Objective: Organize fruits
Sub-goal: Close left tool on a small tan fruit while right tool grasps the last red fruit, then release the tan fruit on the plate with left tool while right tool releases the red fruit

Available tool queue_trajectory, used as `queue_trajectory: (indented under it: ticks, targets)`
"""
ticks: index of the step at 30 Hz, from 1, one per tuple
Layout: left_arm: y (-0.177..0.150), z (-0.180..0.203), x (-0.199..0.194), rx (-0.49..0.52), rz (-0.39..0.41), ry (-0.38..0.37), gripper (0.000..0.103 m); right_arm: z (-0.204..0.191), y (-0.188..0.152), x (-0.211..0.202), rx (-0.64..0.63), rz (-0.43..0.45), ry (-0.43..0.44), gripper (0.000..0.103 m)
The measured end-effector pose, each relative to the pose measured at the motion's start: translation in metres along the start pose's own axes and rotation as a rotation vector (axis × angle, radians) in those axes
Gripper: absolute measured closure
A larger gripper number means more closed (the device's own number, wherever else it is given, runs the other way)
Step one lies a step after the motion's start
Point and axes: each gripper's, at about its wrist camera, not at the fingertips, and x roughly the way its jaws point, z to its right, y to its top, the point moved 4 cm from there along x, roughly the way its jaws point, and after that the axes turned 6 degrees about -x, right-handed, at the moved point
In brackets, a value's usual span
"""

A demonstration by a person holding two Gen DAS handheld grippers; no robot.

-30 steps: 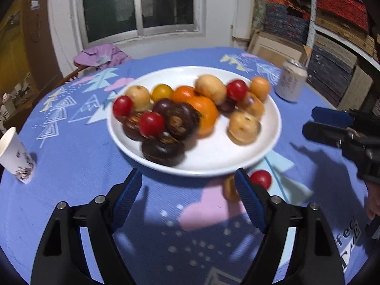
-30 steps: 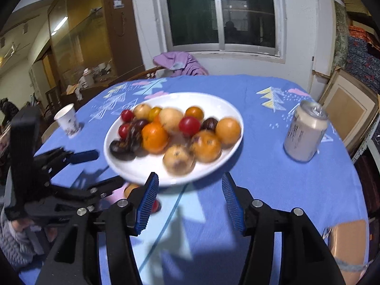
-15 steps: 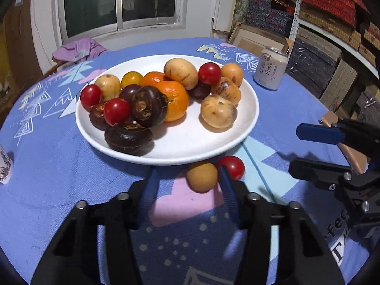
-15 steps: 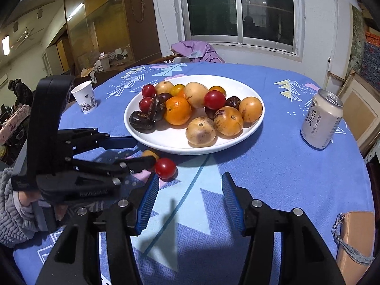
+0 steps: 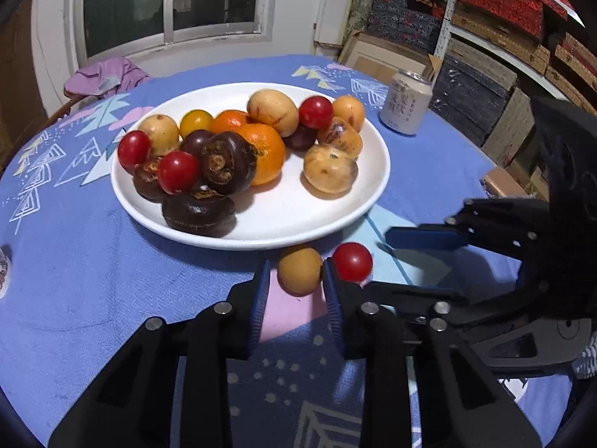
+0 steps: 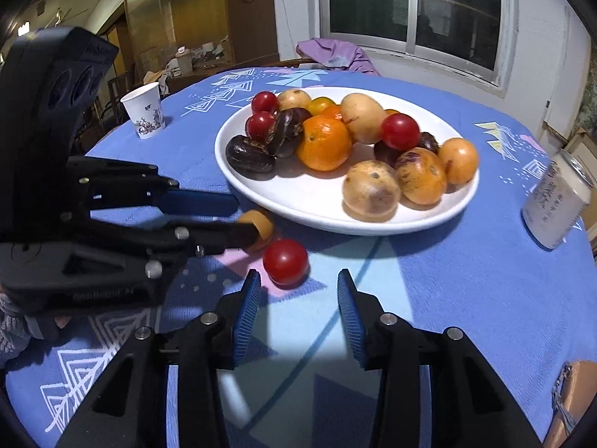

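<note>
A white plate [image 5: 306,220] [image 6: 317,212] heaped with oranges, tan fruits, red tomatoes and dark purple fruits sits mid-table. Two fruits lie on the cloth just in front of it: a small tan fruit [image 5: 299,269] [image 6: 257,224] and a red tomato [image 5: 352,262] [image 6: 285,261]. My left gripper [image 5: 294,280] has its jaws close around the tan fruit, one pad on each side; I cannot tell if they press it. My right gripper [image 6: 296,298] is open and empty, just short of the red tomato.
A drinks can [image 5: 406,102] [image 6: 558,205] stands right of the plate. A paper cup [image 6: 144,110] stands at the table's left. A purple cloth [image 5: 106,76] hangs on a chair at the far edge. Stacked boxes and shelves [image 5: 503,37] line the right.
My left gripper has moved forward and narrowed its jaws around the tan fruit. My right gripper has come closer to the red tomato, still open.
</note>
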Motion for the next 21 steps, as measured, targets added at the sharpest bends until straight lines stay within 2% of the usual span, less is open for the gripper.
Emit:
queue_trajectory:
  ticks: [1, 3, 5, 7, 9, 11, 13, 17, 21]
  targets:
    - [-0.001, 0.002, 0.002, 0.005, -0.004, -0.006, 0.079, -0.001, 0.002, 0.003, -0.006, -0.004, -0.004, 0.063]
    - [0.0, 0.002, 0.004, -0.004, -0.004, -0.004, 0.08, -0.001, 0.004, 0.007, -0.01, -0.01, 0.013, 0.069]
    - [0.003, -0.003, 0.006, -0.031, -0.021, -0.04, 0.079, 0.001, 0.005, 0.007, 0.002, -0.004, 0.035, 0.069]
    - [0.003, -0.005, 0.009, -0.039, -0.035, -0.081, 0.078, -0.001, 0.007, 0.011, -0.025, -0.015, 0.094, 0.069]
    - [0.004, -0.006, 0.011, -0.017, -0.046, -0.102, 0.078, -0.002, 0.008, 0.016, -0.059, -0.029, 0.096, 0.069]
    - [0.005, -0.005, 0.011, 0.02, -0.051, -0.104, 0.077, -0.004, 0.009, 0.015, -0.093, -0.024, 0.097, 0.071]
    - [0.004, -0.005, 0.012, 0.05, -0.053, -0.099, 0.077, 0.0, 0.01, 0.011, -0.089, -0.006, 0.093, 0.078]
    - [0.004, 0.004, 0.019, 0.083, -0.04, -0.054, 0.077, 0.004, 0.005, 0.003, -0.087, 0.008, 0.069, 0.078]
    - [0.002, 0.009, 0.019, 0.06, -0.028, -0.034, 0.077, 0.005, -0.005, -0.005, -0.087, 0.002, 0.054, 0.078]
